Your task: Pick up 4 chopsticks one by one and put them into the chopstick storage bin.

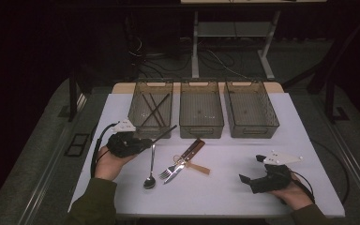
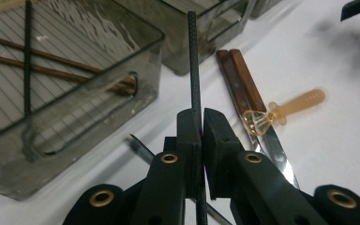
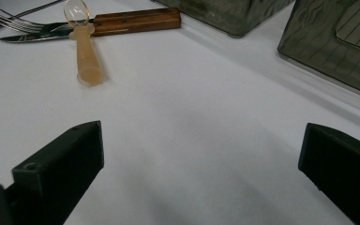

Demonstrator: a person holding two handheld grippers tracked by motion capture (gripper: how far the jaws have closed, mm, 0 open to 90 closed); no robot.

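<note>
My left gripper [image 1: 146,142] is at the left of the table, its jaws shut on a thin black chopstick [image 1: 165,132] that points up and right toward the front of the left bin [image 1: 136,101]. In the left gripper view the black chopstick [image 2: 194,70] runs straight up from between the pressed pads [image 2: 187,131]. That bin [image 2: 75,117] holds crossed brown chopsticks [image 2: 51,65] and a black one [image 2: 27,56]. My right gripper [image 1: 252,168] rests at the front right with its jaws wide open over bare table [image 3: 201,154].
Two more grey bins [image 1: 201,110] [image 1: 251,110] stand in the back row. In the middle lie a metal spoon [image 1: 150,176], a fork [image 1: 168,171], a wooden-handled knife [image 1: 192,150] and a small amber plastic spoon [image 1: 199,168].
</note>
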